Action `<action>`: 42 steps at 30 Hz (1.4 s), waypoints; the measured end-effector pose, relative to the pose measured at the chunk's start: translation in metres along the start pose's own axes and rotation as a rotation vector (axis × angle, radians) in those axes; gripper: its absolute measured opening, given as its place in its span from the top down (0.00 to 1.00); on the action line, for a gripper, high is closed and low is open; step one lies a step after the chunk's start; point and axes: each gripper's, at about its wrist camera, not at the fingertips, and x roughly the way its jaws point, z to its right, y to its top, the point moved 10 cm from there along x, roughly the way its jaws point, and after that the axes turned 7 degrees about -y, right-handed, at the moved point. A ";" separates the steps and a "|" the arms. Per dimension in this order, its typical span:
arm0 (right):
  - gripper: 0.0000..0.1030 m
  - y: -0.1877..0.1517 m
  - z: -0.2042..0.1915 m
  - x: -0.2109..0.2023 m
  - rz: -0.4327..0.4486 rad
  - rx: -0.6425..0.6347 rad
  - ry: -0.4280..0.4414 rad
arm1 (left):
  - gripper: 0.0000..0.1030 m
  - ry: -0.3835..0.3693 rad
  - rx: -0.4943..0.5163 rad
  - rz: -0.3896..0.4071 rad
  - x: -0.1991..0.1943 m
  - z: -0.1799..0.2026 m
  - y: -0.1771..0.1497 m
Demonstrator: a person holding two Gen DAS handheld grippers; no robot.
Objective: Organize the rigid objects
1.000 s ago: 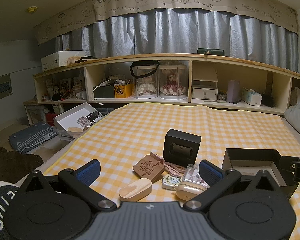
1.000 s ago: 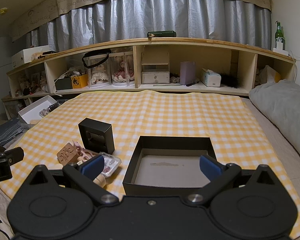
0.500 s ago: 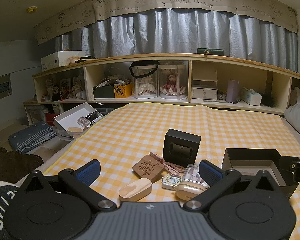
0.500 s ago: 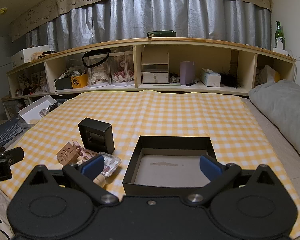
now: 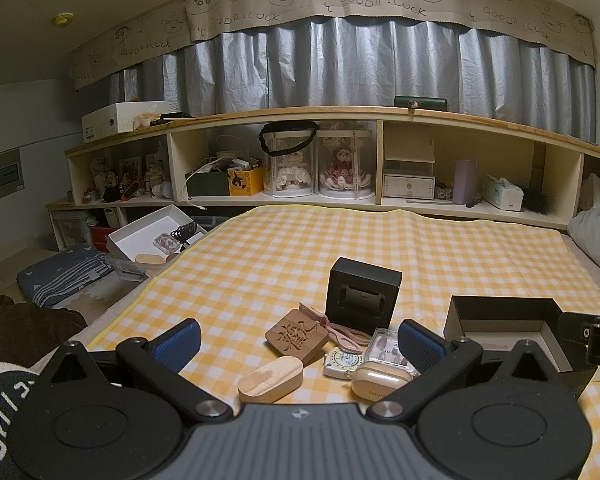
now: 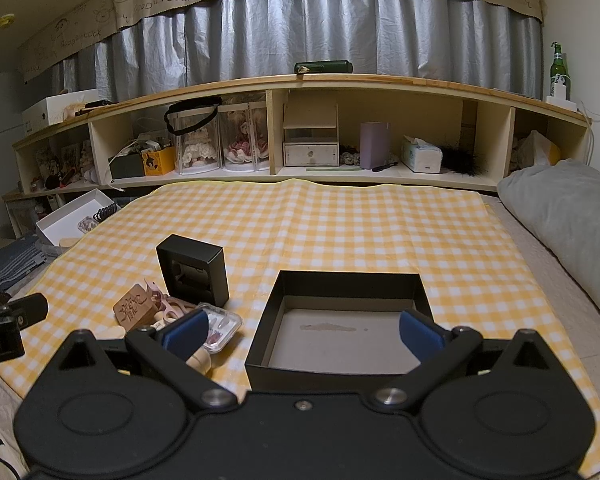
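Note:
A pile of small objects lies on the yellow checked cloth: a carved wooden block (image 5: 298, 336), an oval wooden piece (image 5: 270, 381), a round white dial (image 5: 342, 362), a beige earbud case (image 5: 380, 385), a clear plastic case (image 5: 388, 350), pink scissors (image 5: 340, 330) and an upright small black box (image 5: 362, 294). An empty open black box (image 6: 346, 320) sits to their right. My left gripper (image 5: 298, 338) is open and empty just before the pile. My right gripper (image 6: 302, 330) is open and empty at the black box's near wall.
A long wooden shelf (image 5: 380, 200) with dolls, boxes and tissues runs behind the bed. A white box (image 5: 152, 232) with small items sits off the bed's left edge. A grey pillow (image 6: 568, 216) lies at the right.

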 end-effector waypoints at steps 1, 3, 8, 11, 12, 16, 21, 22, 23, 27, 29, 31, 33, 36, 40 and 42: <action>0.00 0.000 0.000 0.000 0.000 0.000 0.000 | 0.00 0.000 0.000 0.000 0.000 0.000 0.000; 0.00 0.000 0.000 0.000 0.000 0.000 0.000 | 0.00 0.001 0.000 0.000 0.000 0.000 0.000; 0.00 0.000 0.000 0.000 -0.001 -0.001 0.000 | 0.00 0.000 0.000 0.000 0.000 0.000 0.000; 0.00 -0.001 0.000 0.000 -0.001 -0.001 0.001 | 0.00 0.000 0.000 0.000 0.000 0.000 0.000; 0.00 0.000 0.000 0.000 0.000 -0.001 0.000 | 0.00 0.000 0.000 0.000 0.000 0.000 0.000; 0.00 0.000 0.000 -0.001 -0.001 -0.001 0.000 | 0.00 0.000 0.000 -0.001 0.000 0.000 0.000; 0.00 0.000 0.000 -0.001 0.006 0.009 0.004 | 0.00 -0.003 0.000 -0.004 0.000 0.000 0.000; 0.00 0.001 0.002 0.000 0.012 0.021 0.009 | 0.00 -0.006 0.000 -0.007 0.004 0.008 -0.004; 0.00 0.001 0.004 -0.001 0.016 0.030 0.012 | 0.00 -0.011 -0.001 -0.010 0.005 0.011 -0.007; 0.00 0.003 0.019 0.011 0.013 0.094 0.017 | 0.00 -0.032 0.000 -0.016 0.011 0.016 -0.008; 0.00 0.008 0.025 0.013 0.020 0.116 0.013 | 0.00 -0.044 -0.003 -0.018 0.015 0.010 -0.003; 0.00 0.017 0.032 0.018 0.029 0.136 0.003 | 0.00 -0.058 -0.009 -0.020 0.018 0.009 0.000; 0.00 0.023 0.042 0.026 0.032 0.149 -0.010 | 0.00 -0.070 -0.013 -0.017 0.020 0.010 0.007; 0.00 0.031 0.055 0.040 0.022 0.152 -0.038 | 0.00 -0.074 0.001 0.009 0.022 0.011 0.019; 0.00 0.038 0.082 0.070 -0.021 0.139 -0.114 | 0.00 -0.075 0.061 0.062 0.027 0.018 0.040; 0.00 0.039 0.097 0.085 -0.044 0.133 -0.160 | 0.00 -0.086 0.092 0.087 0.032 0.022 0.054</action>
